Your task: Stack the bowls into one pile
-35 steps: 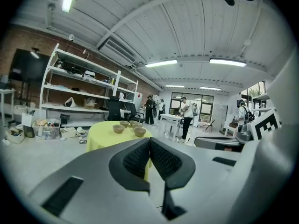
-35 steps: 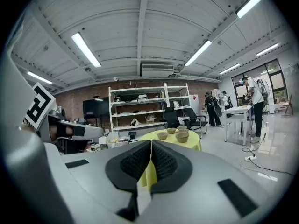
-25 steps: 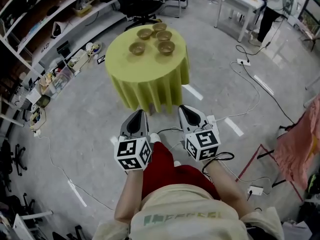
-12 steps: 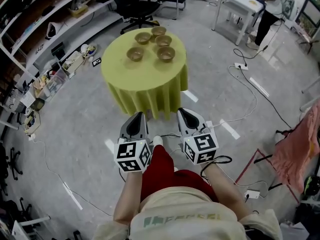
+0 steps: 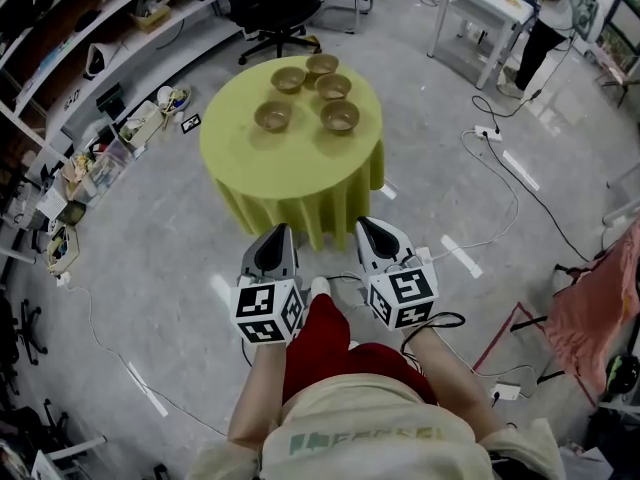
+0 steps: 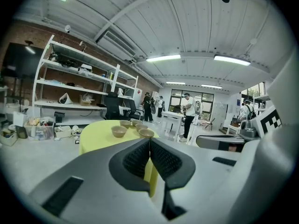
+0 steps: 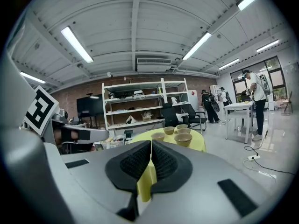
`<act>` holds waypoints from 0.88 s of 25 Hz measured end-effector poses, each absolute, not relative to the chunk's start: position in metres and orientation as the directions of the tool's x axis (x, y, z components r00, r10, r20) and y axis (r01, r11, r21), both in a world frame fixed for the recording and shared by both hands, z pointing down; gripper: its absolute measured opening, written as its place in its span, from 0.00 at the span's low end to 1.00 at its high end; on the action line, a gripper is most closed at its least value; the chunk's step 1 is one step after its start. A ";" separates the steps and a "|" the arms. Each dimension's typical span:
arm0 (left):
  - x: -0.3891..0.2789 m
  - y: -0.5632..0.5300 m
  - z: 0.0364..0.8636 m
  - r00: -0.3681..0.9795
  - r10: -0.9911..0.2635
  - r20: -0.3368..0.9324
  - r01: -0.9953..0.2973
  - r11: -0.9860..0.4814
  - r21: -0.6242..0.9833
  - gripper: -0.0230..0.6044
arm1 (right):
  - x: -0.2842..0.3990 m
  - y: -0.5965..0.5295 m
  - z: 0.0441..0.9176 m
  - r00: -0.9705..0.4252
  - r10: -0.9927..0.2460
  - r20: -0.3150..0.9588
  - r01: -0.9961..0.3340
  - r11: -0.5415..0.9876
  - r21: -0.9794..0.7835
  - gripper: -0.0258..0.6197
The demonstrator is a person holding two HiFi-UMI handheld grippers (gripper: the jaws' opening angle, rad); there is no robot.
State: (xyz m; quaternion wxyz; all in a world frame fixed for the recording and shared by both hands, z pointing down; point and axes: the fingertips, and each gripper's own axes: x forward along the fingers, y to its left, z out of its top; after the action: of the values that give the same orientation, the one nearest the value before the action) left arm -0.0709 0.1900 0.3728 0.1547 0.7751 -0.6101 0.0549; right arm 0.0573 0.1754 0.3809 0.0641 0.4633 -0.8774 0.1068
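Closer to table (image 5: pixel 290 168) than 1 s ago.
L gripper (image 5: pixel 277 228) & R gripper (image 5: pixel 366 222) clenched, empty, short of table; bowls (image 5: pixel 273 116) on it unstacked.

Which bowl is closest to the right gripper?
The front-right bowl, on the yellow table's near right side. The other front bowl sits further left, toward the left gripper; the remaining three lie farther back.

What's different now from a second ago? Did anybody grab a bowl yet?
No grab yet. The yellow table looks a little nearer in the head view, so the person seems to have stepped toward it. The left gripper and right gripper stay shut and empty; the five bowls stay unstacked.
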 end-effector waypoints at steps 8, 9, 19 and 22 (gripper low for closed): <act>-0.105 0.127 0.381 0.232 -0.930 0.286 -0.966 -0.186 0.180 0.07 | 0.021 0.107 0.386 -0.583 -0.781 0.223 -0.812 0.573 -0.115 0.10; -0.110 0.119 0.382 0.230 -0.930 0.288 -0.966 -0.182 0.182 0.07 | 0.016 0.098 0.387 -0.584 -0.780 0.226 -0.811 0.574 -0.114 0.10; -0.137 0.055 0.389 0.227 -0.926 0.302 -0.965 -0.173 0.195 0.07 | -0.008 0.035 0.393 -0.574 -0.778 0.254 -0.817 0.565 -0.114 0.10; -0.148 0.031 0.386 0.231 -0.925 0.303 -0.964 -0.177 0.197 0.07 | -0.017 0.012 0.390 -0.565 -0.784 0.259 -0.824 0.554 -0.121 0.10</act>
State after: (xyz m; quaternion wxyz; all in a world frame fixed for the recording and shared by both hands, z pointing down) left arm -0.1482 0.0308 0.3859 0.1745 0.7650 -0.6174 0.0569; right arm -0.0173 0.0123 0.3899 0.0878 0.4582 -0.8770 0.1147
